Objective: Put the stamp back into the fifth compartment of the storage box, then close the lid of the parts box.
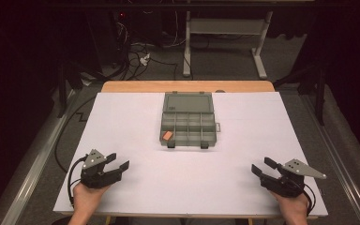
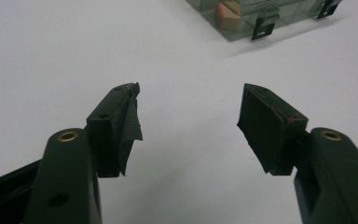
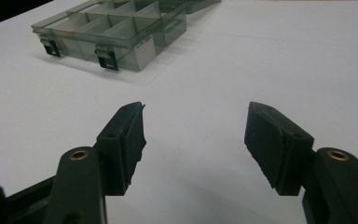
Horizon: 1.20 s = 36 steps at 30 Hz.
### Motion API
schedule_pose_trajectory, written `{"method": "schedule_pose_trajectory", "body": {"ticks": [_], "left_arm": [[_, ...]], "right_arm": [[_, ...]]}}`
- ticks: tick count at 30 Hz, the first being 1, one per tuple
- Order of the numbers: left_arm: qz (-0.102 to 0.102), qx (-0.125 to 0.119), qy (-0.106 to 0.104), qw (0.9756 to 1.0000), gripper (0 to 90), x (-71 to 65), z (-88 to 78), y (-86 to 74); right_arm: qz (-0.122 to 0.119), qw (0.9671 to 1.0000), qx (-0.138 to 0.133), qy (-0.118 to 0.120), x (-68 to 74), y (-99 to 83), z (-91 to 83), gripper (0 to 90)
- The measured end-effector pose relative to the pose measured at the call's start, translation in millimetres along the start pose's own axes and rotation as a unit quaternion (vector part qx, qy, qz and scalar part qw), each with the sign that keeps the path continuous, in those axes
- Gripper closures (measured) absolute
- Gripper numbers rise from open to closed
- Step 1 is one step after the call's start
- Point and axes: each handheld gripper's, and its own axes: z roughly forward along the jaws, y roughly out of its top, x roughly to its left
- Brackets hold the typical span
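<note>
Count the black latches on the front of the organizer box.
2: both on the organizer box's near edge, a left latch below the orange piece's compartment, and a right latch.

1. A grey compartment box [image 1: 188,119] lies open at the middle of the white table [image 1: 136,117], lid folded back.
2. A small orange piece [image 1: 167,136] sits in its near-left compartment.
3. The left gripper [image 1: 118,161] and right gripper [image 1: 261,168] rest near the front corners (jaws apart, nothing between them).

- Organizer box [image 1: 188,119]: translucent grey-green, black latches
- Small block [image 1: 167,135] inside it: orange
- Tabletop [image 1: 136,178]: plain white sheet over a tan wooden edge
- Left gripper [image 1: 118,161] and right gripper [image 1: 262,167]: black, grey top plates
</note>
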Motion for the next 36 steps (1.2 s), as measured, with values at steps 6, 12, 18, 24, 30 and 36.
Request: {"method": "schedule_pose_trajectory", "body": {"ticks": [6, 12, 18, 24, 30, 36], "left_arm": [[-0.015, -0.008, -0.001, 0.9999, 38.2, 4.7, -4.3, -6.5], [-0.013, -0.003, -0.005, 0.9999, 38.2, 5.5, -3.2, -8.5], [-0.008, -0.006, -0.005, 0.9999, 38.2, 5.0, -4.2, -10.1], [-0.013, -0.011, -0.004, 0.9998, 38.2, 6.0, -4.9, -10.4], [-0.011, -0.01, -0.001, 0.9999, 38.3, 5.7, -4.3, -10.1], [0.005, -0.011, 0.006, 0.9999, 38.2, 0.6, -3.3, -6.5]], "right_arm": [[0.004, 1.0, -0.001, -0.001, 0.4, 0.2, -0.9, 37.5], [0.004, 1.0, -0.002, -0.004, 0.7, 0.3, -1.1, 37.5], [0.005, 0.9999, 0.001, -0.009, 0.7, 0.3, -0.3, 37.5], [-0.002, 0.9999, 0.004, -0.012, 2.7, 3.3, -0.2, 37.5], [-0.015, 0.9999, 0.004, 0.001, 9.8, 13.4, 6.0, 37.5], [-0.025, 0.9996, 0.013, 0.008, 19.9, 20.6, 19.7, 40.8]]}}
